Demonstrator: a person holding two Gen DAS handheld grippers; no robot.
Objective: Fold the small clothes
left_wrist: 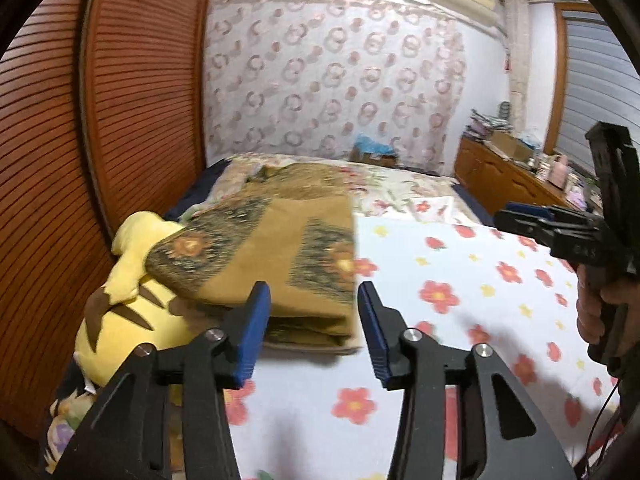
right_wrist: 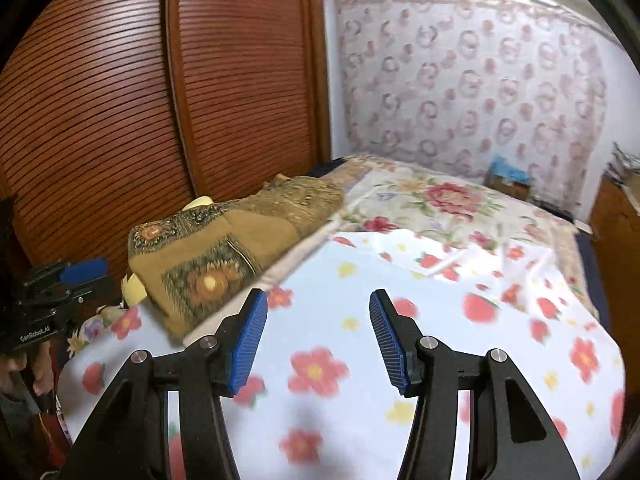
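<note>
A brown patterned garment (left_wrist: 276,256) lies folded in a stack on the bed's left side, partly over a yellow plush toy (left_wrist: 124,304). It also shows in the right wrist view (right_wrist: 216,248). My left gripper (left_wrist: 314,332) is open and empty, just in front of the stack's near edge. My right gripper (right_wrist: 318,340) is open and empty above the white flowered sheet (right_wrist: 360,360). In the left wrist view the right gripper (left_wrist: 520,220) appears at the right, held in a hand. In the right wrist view the left gripper (right_wrist: 76,276) appears at the left edge.
A wooden louvred wardrobe (left_wrist: 100,120) stands close along the bed's left side. A floral quilt (right_wrist: 432,200) covers the far end of the bed. A wooden dresser (left_wrist: 504,176) with clutter stands at the right. A curtain (left_wrist: 332,80) hangs behind the bed.
</note>
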